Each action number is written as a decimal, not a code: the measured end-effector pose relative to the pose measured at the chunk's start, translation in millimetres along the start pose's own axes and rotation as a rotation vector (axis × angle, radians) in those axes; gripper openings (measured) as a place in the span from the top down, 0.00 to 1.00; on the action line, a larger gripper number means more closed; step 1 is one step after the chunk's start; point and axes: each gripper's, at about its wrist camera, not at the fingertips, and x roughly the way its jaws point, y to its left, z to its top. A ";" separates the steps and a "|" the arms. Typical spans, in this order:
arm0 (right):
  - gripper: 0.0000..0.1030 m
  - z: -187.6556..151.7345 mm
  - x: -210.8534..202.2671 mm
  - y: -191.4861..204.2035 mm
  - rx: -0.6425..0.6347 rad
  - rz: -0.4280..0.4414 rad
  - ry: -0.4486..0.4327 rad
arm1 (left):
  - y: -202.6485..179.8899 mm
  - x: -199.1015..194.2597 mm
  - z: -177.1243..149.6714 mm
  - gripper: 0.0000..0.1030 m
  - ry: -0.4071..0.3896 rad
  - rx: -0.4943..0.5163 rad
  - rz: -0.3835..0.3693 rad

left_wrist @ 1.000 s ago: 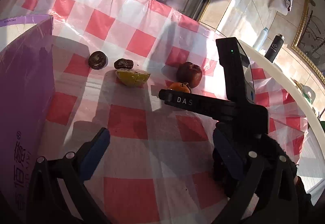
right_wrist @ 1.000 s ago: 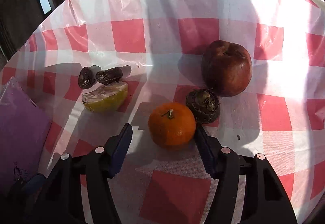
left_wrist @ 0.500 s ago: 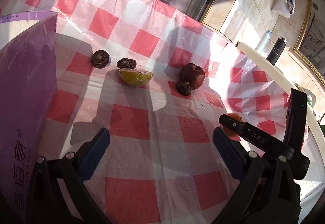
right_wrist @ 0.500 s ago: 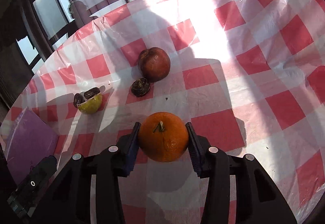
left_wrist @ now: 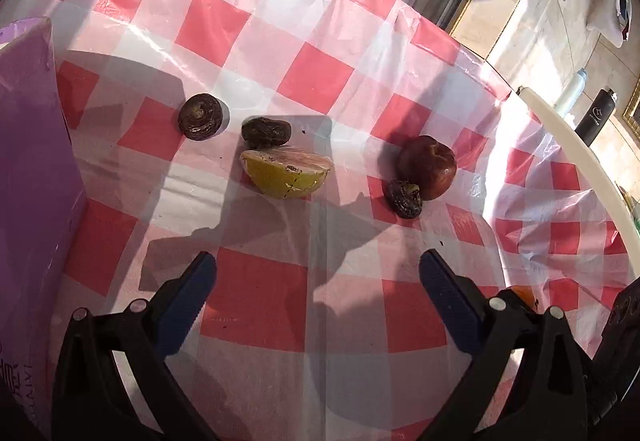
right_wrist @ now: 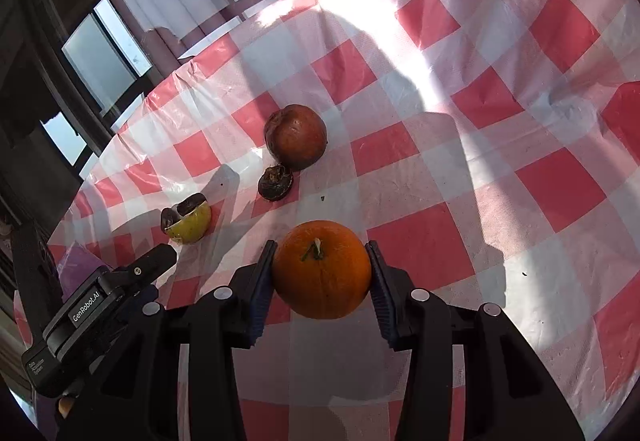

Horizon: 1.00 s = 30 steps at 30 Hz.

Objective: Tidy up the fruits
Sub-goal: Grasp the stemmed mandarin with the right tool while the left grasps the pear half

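My right gripper [right_wrist: 322, 273] is shut on an orange tangerine [right_wrist: 322, 269] and holds it above the checked tablecloth. Beyond it lie a dark red apple [right_wrist: 296, 136], a small dark fruit [right_wrist: 275, 183] and a yellow lemon half [right_wrist: 190, 226]. My left gripper [left_wrist: 316, 281] is open and empty, low over the cloth. In the left wrist view the lemon half [left_wrist: 286, 177], two dark fruits [left_wrist: 200, 117] [left_wrist: 266, 132], the apple [left_wrist: 427, 167] and another dark fruit [left_wrist: 405, 199] lie ahead of it.
A purple box [left_wrist: 32, 201] stands at the left of the table. The round table's white rim [left_wrist: 580, 161] curves at the right, with two bottles [left_wrist: 598, 117] beyond it. Windows are behind the table.
My right gripper has lifted the tangerine off the cloth and pulled it back and right, away from the apple. My left gripper has moved closer to the fruits.
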 end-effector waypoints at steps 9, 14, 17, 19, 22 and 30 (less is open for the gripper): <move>0.57 -0.3 7.1 0.4 -0.009 0.003 0.029 | 0.1 72.0 52.3 0.10 0.088 0.058 0.130; 0.57 -0.5 8.4 0.7 -0.013 0.004 0.037 | -7.8 77.1 52.1 0.29 0.080 0.110 0.189; 0.57 -0.7 8.1 0.9 -0.013 0.004 0.036 | -10.1 79.2 53.1 0.34 0.081 0.122 0.190; 0.57 -0.8 8.3 1.0 -0.013 0.003 0.037 | -10.9 80.9 53.9 0.34 0.083 0.124 0.193; 0.57 -0.7 8.5 0.7 -0.013 0.004 0.037 | -15.2 83.5 53.4 0.34 0.090 0.143 0.200; 0.57 -1.3 8.8 1.0 -0.013 0.004 0.037 | -42.0 90.8 48.4 0.30 0.119 0.231 0.254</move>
